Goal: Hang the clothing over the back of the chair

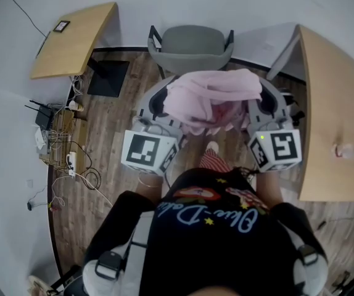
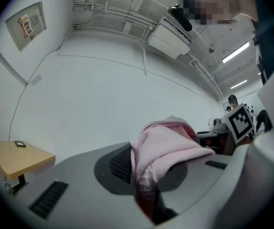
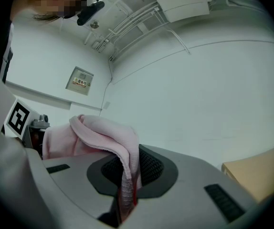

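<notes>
Garment [image 1: 214, 97] — in left claw [image 1: 160, 102], right claw [image 1: 262, 103].

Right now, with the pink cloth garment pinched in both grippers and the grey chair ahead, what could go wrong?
The left gripper and right gripper each pinch only a thin fold of the pink cloth garment; it may slip free. The garment sags bunched between them, so it may land heaped on the back of the grey chair, or snag an armrest.
</notes>
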`<state>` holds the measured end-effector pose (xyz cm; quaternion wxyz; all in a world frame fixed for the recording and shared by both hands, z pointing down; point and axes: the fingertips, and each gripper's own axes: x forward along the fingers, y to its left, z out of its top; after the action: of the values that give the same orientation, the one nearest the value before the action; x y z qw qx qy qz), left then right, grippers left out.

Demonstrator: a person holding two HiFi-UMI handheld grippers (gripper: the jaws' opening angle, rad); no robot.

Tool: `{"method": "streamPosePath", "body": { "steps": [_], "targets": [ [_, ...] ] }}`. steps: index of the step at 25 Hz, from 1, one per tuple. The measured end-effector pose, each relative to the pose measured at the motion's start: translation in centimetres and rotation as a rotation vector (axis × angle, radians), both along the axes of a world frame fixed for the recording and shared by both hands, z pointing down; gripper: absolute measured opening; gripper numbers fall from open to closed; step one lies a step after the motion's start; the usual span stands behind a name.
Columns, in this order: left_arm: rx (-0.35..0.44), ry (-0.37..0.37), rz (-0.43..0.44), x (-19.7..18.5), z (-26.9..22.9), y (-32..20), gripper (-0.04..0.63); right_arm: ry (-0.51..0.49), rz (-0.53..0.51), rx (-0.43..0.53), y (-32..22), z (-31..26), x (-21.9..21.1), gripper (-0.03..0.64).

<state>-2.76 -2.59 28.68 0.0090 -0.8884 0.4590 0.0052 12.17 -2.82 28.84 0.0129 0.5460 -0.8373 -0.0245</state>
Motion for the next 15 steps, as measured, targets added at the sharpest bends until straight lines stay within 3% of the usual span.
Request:
{"method": "streamPosePath", "body": {
  "steps": [15],
  "targets": [
    [-0.009, -0.050, -0.063, 0.9, 0.5, -7.1, 0.043, -0.030, -0.066, -0.013, -8.3, 0.6, 0.9, 0.023]
  ]
}}
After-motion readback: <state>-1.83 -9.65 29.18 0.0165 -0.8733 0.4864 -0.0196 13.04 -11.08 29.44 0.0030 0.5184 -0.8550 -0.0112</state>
